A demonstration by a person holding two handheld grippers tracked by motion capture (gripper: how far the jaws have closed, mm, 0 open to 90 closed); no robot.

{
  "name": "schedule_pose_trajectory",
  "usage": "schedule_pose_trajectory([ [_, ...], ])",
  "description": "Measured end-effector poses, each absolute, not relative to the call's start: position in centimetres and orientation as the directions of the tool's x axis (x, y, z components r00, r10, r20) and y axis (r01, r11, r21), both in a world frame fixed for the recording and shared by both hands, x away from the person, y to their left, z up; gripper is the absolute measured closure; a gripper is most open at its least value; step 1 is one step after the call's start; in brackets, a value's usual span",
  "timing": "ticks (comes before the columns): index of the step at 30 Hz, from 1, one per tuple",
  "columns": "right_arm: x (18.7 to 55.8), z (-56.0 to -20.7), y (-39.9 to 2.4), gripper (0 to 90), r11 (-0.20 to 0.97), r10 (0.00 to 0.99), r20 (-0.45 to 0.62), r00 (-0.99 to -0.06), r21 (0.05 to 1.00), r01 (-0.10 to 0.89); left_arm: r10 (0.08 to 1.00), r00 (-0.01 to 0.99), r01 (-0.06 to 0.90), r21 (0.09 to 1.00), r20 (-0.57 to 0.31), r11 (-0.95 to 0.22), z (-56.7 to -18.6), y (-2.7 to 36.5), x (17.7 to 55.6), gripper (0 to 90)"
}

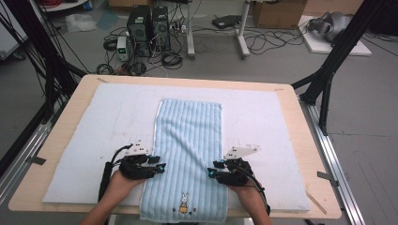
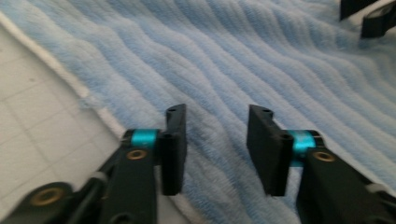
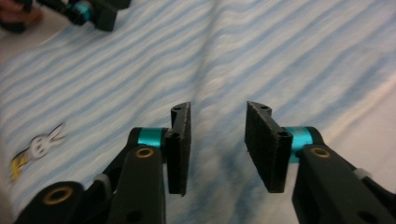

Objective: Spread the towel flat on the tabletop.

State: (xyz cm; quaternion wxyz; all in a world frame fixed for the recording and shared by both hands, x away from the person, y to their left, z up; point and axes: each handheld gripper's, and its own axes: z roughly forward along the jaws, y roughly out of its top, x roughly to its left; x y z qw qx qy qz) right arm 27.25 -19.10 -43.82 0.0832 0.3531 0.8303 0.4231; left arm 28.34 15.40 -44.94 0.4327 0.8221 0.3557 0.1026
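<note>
Cables, two computer towers and cardboard boxes litter the grey floor beyond a pale wooden table, most of which is covered by a white foam mat. On the mat lies a light-blue ribbed terry towel, spread flat with its long axis running from the far side toward the person; its near end, marked by a small embroidered rabbit, hangs slightly over the table's near edge.

At the towel's left edge sits the left gripper, pointing right, and at its right edge the right gripper, pointing left, both low over the near part of the towel. In the left gripper view the black jaws stand apart above the blue pile, close to the towel's white hem, with nothing pinched between them. In the right gripper view the jaws are likewise apart over the stripes, the rabbit off to the left.

Each gripper is equally close to its own long edge, so a grasp would probably come from both sides at once, across the towel's width, the far end lying well away from either hand.
</note>
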Motion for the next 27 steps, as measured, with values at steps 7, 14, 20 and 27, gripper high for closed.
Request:
schedule_pose_trajectory([
  [7, 28.0, -44.5, -19.1, 71.7, 0.434, 0.728, 0.062, -0.683, 0.729, 0.529, 0.671, 0.733, 0.482, 0.780, -0.108, -0.400, -44.9, 16.2, 26.9, 87.1],
  [14, 27.5, -43.8, -19.3, 78.4, 0.481, 0.712, 0.074, -0.698, 0.672, 0.563, 0.638, 0.759, 0.483, 0.770, -0.130, -0.417, -44.7, 17.2, 25.5, 86.0],
  [20, 28.2, -43.4, -19.9, 64.3, 0.379, 0.733, 0.120, -0.670, 0.745, 0.549, 0.702, 0.686, 0.520, 0.803, -0.191, -0.290, -43.9, 18.4, 27.0, 57.9],
  [27, 32.7, -43.6, -20.3, 66.9, 0.279, 0.835, 0.103, -0.541, 0.768, 0.576, 0.756, 0.613, 0.529, 0.831, -0.231, -0.175, -43.2, 19.8, 31.0, 49.2],
])
